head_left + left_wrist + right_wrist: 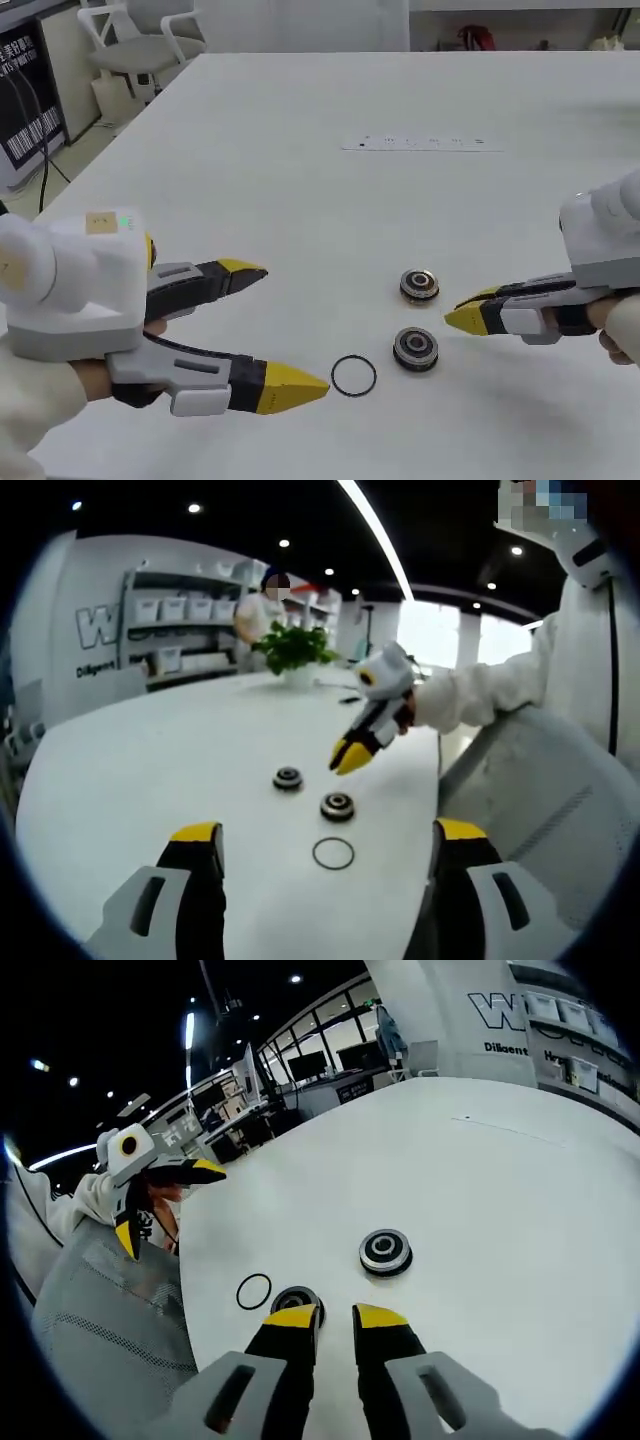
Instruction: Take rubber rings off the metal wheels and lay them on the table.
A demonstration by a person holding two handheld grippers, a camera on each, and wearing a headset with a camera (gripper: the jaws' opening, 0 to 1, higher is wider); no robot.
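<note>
I have the left gripper (293, 326) spread wide over the white table (300, 150), with nothing between its yellow-tipped jaws. One rubber ring (353, 376) lies flat on the tabletop with its opening facing up. Being round, it has no long axis to speak of. In the head view it sits just beside the tip of the nearer left jaw, not touching it. In the left gripper view it lies ahead of the jaws, roughly centred in the gap between them.

Just past the ring is the nearer metal wheel (415, 348), and the farther metal wheel (419, 285) is a little beyond that. Both lie flat with their hubs facing up and are apart from each other. I cannot tell whether either still carries a ring.

The right gripper (462, 308) points in from the other side, its jaws drawn almost together with a slim gap and holding nothing. In the right gripper view the nearer wheel peeks out from behind one jaw tip, and the loose ring is off to that same side.
</note>
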